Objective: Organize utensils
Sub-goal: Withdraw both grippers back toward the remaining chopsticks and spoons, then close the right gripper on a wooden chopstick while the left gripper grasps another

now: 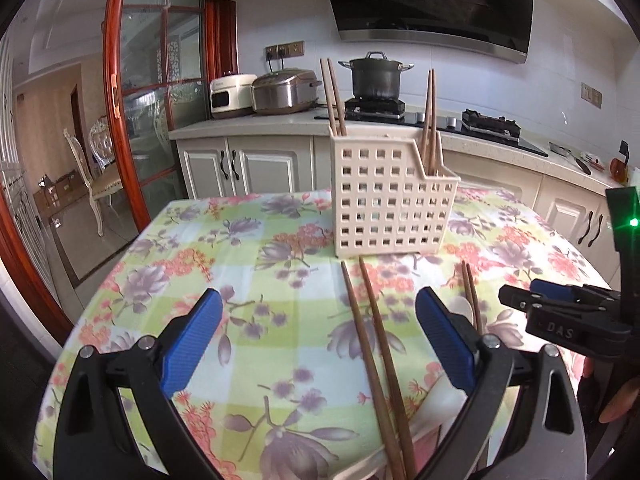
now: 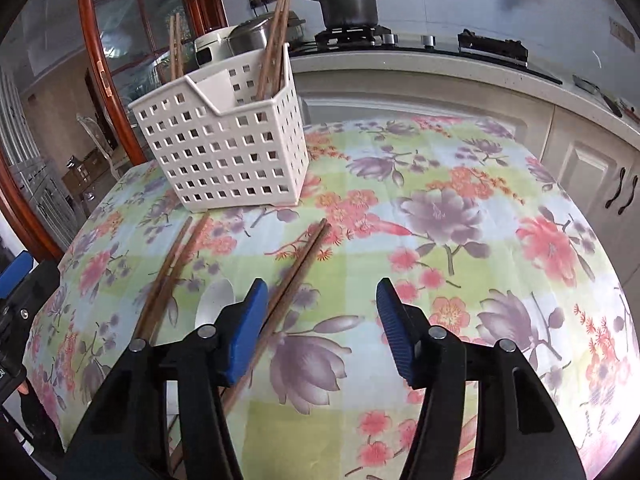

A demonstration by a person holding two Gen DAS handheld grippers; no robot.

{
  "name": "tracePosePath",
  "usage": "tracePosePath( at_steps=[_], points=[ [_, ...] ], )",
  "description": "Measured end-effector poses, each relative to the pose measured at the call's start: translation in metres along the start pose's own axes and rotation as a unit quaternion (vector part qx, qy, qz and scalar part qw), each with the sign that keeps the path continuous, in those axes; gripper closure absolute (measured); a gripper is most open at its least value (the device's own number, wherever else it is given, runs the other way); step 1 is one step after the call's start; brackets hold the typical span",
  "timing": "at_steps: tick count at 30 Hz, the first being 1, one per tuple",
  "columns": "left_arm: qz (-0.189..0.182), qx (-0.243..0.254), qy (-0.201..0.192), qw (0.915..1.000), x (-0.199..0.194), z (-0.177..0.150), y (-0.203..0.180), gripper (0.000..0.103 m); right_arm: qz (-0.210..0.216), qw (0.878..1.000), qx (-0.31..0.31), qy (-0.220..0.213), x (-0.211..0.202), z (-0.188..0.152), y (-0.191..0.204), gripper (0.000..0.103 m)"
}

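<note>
Midway: both my left hand-held gripper (image 1: 318, 334) and right hand-held gripper (image 2: 322, 330) gape wide, empty; next, close on table chopsticks (image 2: 298, 270) for the basket (image 2: 224, 148)

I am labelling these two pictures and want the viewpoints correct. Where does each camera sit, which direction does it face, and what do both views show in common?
Left wrist: sits on the left gripper, low over the floral table, facing the utensil basket and the stove; its open blue fingers show, with the right gripper at the right edge.
Right wrist: sits on the right gripper, looking down-forward across the table; its open fingers show.
Shared: basket, two chopstick pairs, white spoon, pot.
</note>
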State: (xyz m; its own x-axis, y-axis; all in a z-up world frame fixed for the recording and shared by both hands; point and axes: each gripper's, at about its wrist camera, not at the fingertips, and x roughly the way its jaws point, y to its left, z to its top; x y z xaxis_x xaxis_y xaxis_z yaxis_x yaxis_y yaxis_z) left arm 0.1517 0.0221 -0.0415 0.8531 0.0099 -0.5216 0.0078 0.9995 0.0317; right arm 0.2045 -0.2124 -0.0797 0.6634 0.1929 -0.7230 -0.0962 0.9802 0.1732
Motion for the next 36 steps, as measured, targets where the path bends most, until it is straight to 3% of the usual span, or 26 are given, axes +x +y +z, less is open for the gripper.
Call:
tracePosePath(
  at_steps=[9, 36],
  points=[
    [0.000, -0.004, 0.014, 0.9999, 0.009, -0.013, 0.006, 0.009, 0.004, 1.000, 0.004, 0.025, 0.018, -0.003, 0.010, 0.071],
    [-0.007, -0.010, 0.033, 0.9994, 0.013, -0.018, 0.012, 0.009, -0.016, 0.999, -0.017, 0.046, 0.039, 0.008, 0.026, 0.085]
  ],
)
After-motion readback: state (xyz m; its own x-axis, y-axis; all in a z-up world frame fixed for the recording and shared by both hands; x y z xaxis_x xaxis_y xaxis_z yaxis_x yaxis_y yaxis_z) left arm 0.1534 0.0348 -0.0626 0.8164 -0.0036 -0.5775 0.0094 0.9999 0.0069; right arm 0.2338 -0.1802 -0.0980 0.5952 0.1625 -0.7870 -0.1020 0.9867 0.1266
